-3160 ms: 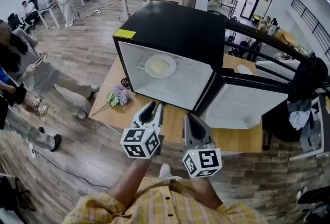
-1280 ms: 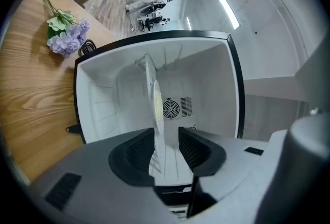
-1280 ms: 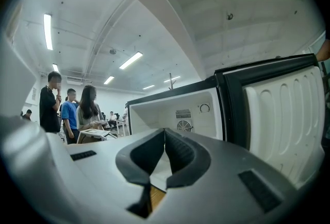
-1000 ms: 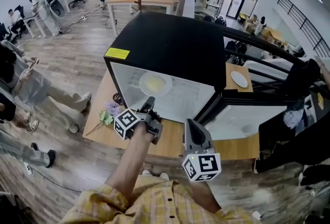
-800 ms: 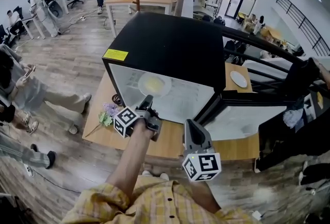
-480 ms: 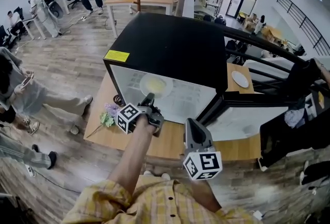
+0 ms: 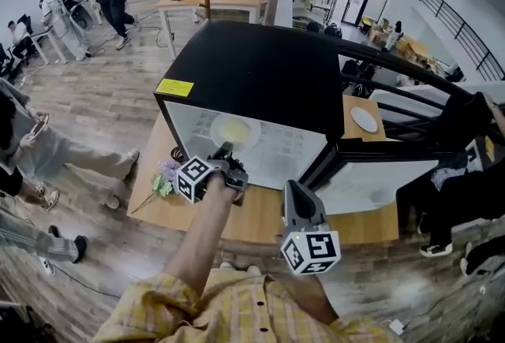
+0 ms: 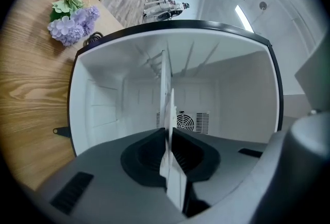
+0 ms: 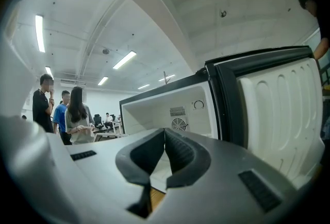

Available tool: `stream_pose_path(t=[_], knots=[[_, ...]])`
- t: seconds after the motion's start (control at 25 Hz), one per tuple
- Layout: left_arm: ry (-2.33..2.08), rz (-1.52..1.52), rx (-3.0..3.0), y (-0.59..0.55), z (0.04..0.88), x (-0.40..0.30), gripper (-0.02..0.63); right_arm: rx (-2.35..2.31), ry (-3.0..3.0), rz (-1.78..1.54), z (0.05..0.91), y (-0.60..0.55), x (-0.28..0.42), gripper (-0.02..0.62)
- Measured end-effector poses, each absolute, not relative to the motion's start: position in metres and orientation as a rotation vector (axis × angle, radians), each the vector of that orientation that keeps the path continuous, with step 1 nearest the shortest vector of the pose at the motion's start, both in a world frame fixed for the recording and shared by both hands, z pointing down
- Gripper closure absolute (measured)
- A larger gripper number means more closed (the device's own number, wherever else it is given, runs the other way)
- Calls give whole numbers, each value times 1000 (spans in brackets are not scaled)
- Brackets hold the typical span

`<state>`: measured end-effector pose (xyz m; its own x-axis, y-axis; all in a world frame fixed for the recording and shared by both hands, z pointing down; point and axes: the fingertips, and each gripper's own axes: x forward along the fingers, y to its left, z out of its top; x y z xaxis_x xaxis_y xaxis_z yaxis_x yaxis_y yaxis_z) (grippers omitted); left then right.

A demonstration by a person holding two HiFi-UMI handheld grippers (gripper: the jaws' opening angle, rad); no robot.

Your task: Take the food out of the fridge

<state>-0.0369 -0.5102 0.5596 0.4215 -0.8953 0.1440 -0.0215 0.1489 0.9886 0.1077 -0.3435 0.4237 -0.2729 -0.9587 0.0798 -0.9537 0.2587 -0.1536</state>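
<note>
In the head view we see the plate of food [image 7: 235, 128] inside the fridge [image 7: 260, 57], just beyond our left gripper [image 7: 224, 152], which is the nearer one. In the left gripper view, its jaws are closing on the plate's near rim. In the right gripper view, our right gripper [image 9: 165, 133] is closed and empty, outside the fridge.

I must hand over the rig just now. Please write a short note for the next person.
Left gripper: jaws closing on the rim of the plate, inside the open fridge.
Right gripper: shut, empty, held outside the fridge.
Done: door open, plate reached.
Left: finish the grip, then draw the plate with its food out, probably onto the table.
</note>
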Motion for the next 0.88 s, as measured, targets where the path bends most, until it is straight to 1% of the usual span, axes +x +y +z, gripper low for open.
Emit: stream_pose_path(t=[0.04, 0.28, 0.88], knots=[[-948, -785, 1266, -510, 559, -37, 572, -1877, 2466, -265, 424, -343, 108, 588], [-941, -786, 1271, -501, 555, -41, 587, -1884, 2456, -269, 423, -338, 109, 588], [-927, -799, 1328, -464, 517, -52, 588, -1834, 2489, -284, 421, -325, 92, 588]])
